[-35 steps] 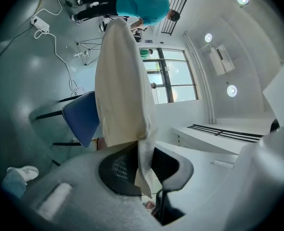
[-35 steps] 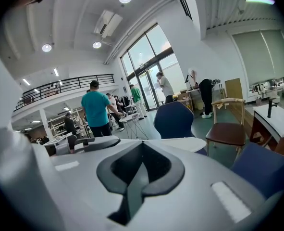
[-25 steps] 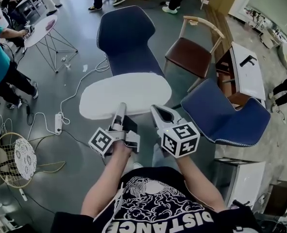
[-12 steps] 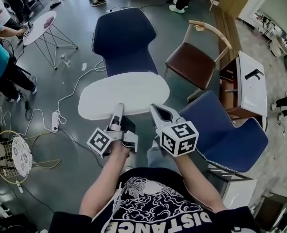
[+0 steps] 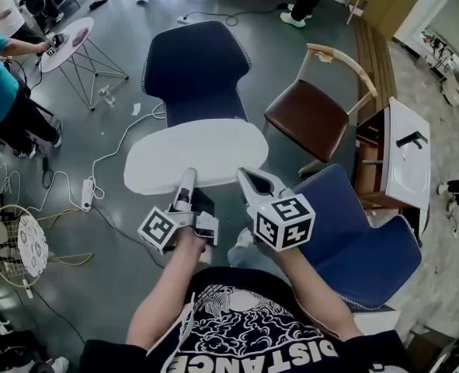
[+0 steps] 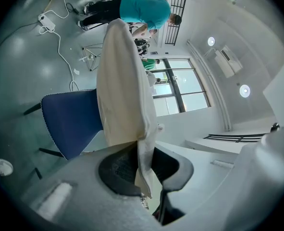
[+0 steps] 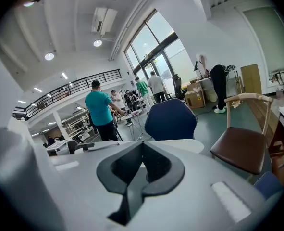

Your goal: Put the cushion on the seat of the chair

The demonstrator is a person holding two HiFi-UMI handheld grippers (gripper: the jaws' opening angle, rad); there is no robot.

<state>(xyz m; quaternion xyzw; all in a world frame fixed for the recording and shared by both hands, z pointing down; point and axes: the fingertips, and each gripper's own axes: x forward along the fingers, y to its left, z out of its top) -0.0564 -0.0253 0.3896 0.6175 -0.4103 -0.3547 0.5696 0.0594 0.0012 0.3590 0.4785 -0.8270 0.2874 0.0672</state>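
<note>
2 grippers are holding the cushion (image 5: 194, 154) flat in the air by its near edge, just in front of the chair (image 5: 194, 64) and hiding its seat. The left gripper (image 5: 186, 179) is clamping that edge. The right gripper (image 5: 246, 179) is pinching it, jaws nearly together.

Workshop hall, mezzanine railing (image 7: 69, 83), floor power strip (image 5: 88, 195)
</note>
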